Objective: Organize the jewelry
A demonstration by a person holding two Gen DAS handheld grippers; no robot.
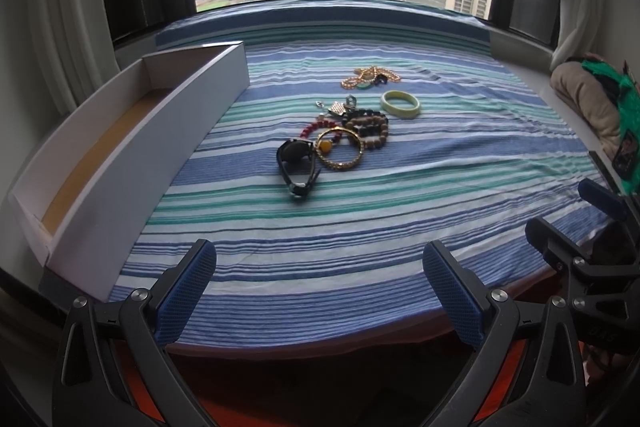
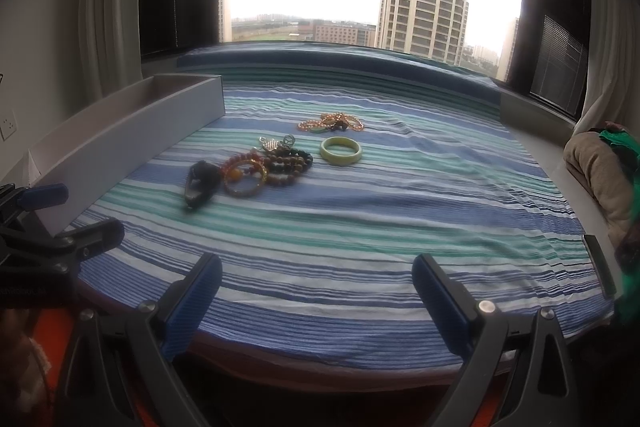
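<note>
A pile of jewelry lies on the striped cloth [image 1: 360, 211]: a black watch [image 1: 297, 163], a gold bangle [image 1: 340, 149], red beads [image 1: 320, 127], brown bead bracelets [image 1: 370, 129], a pale green bangle [image 1: 401, 103], a gold chain necklace [image 1: 370, 75] and small charms [image 1: 340, 107]. A long white box [image 1: 120, 155] stands open at the left. My left gripper [image 1: 320, 287] is open and empty near the front edge. My right gripper [image 2: 316, 291] is open and empty too. The pile also shows in the right wrist view, with the green bangle [image 2: 341, 150] and the watch [image 2: 200, 183].
A window sill with curtains runs behind the cloth. A folded beige and green bundle [image 1: 592, 107] lies at the right. The right gripper's body [image 1: 592, 239] shows at the right of the left wrist view. The box [image 2: 120, 139] borders the cloth's left side.
</note>
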